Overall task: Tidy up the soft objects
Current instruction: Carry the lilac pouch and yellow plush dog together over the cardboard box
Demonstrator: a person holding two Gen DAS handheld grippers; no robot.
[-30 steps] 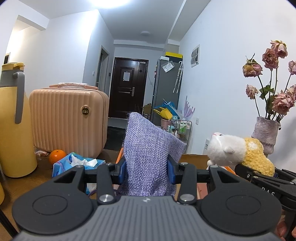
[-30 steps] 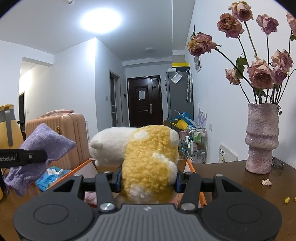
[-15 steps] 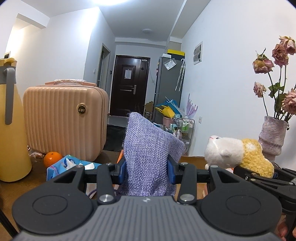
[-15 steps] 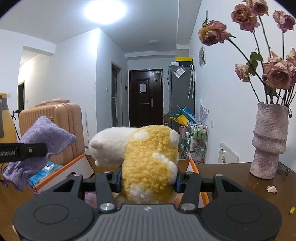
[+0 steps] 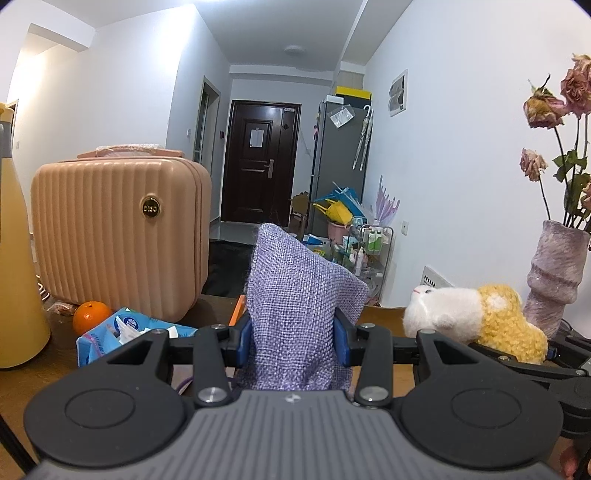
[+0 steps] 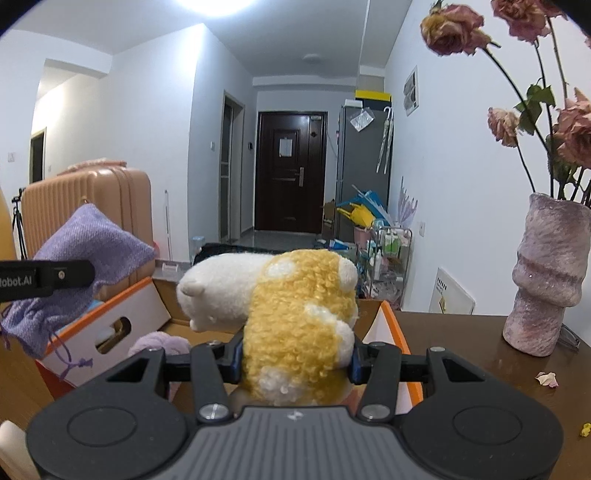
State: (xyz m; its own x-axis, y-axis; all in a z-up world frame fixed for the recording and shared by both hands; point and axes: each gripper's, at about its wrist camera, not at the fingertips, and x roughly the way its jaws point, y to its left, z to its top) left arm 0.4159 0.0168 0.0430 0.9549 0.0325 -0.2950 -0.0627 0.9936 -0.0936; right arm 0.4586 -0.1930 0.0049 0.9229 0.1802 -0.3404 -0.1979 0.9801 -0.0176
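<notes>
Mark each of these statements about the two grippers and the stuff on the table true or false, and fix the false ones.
1. The left gripper grips a purple cloth pouch. True.
2. The right gripper is open. False: it is shut on the plush toy.
3. The orange sits inside the box. False: it lies beside the pink case.
4. The vase holds dried roses. True.
</notes>
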